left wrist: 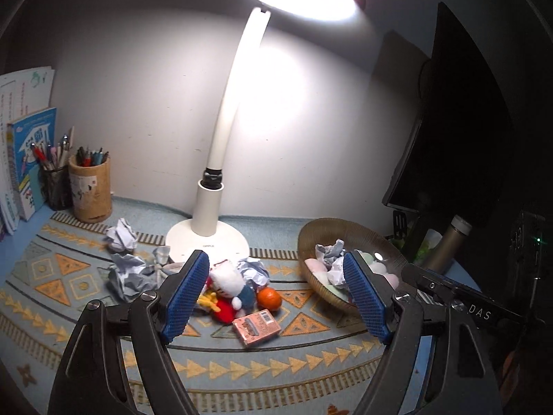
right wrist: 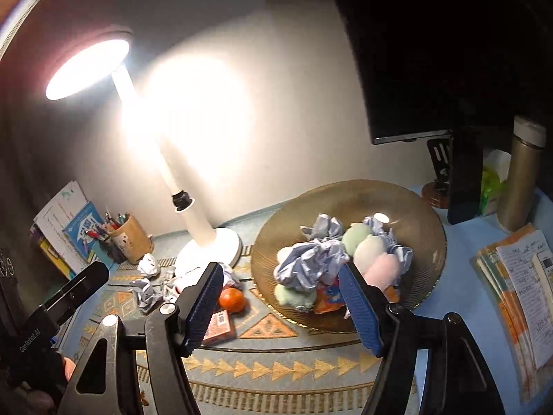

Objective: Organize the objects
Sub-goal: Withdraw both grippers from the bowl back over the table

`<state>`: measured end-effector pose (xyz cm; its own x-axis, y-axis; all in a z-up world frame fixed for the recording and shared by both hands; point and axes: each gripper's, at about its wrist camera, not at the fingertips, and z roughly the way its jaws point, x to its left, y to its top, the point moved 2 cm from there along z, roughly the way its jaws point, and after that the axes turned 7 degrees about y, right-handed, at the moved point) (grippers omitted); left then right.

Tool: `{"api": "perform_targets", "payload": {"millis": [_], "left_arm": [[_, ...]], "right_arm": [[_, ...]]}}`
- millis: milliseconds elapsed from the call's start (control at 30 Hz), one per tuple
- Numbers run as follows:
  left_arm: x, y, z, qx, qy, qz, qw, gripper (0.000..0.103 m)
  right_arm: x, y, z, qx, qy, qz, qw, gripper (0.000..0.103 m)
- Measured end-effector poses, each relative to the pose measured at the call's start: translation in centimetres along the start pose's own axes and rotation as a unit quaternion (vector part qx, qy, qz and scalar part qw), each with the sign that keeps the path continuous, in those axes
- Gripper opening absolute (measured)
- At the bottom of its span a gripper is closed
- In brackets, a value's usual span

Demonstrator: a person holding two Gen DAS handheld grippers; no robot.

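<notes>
Your left gripper [left wrist: 276,294] and right gripper [right wrist: 280,306] spread, empty; monitor [left wrist: 459,121] lost in dark; patterned mat [left wrist: 242,366] covers tabletop.

Ahead of the left gripper [left wrist: 276,287] lie a plush toy [left wrist: 228,285], a tangerine [left wrist: 269,299] and a small box [left wrist: 256,326] on the mat [left wrist: 242,370]. The lamp [left wrist: 207,238] stands behind them. The bowl [left wrist: 331,233] sits to the right, paper balls [left wrist: 122,235] to the left.

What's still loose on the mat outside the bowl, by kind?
Crumpled paper balls: 4
Plush toys: 1
Oranges: 1
Pink boxes: 1
Total: 7
</notes>
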<state>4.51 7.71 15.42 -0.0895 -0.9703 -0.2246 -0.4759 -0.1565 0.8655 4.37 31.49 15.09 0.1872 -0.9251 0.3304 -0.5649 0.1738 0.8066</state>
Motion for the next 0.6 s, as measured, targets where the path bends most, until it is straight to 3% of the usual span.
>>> {"api": "perform_targets", "payload": {"millis": [100,233,467,600], "left_arm": [[4.0,-2.6,-0.2,0.013,0.065,-0.011,0.9977,0.079],[8.8,-6.9,1.5,0.05,0.142,-0.02,0.9884,0.079],[12.6,-9.9,3.6,0.089,0.133,-0.074,0.9843,0.079],[13.0,-10.2,3.6,0.095,0.123,-0.083,0.9844,0.079]], "right_arm": [[2.8,-3.1,2.3,0.028,0.019,-0.022,0.999,0.068],[4.4,-7.9,6.2,0.063,0.024,-0.039,0.997,0.068],[4.9,-10.6,8.7,0.061,0.012,-0.071,0.995,0.068],[4.0,-11.0,10.1,0.091,0.009,-0.055,0.994,0.069]]}}
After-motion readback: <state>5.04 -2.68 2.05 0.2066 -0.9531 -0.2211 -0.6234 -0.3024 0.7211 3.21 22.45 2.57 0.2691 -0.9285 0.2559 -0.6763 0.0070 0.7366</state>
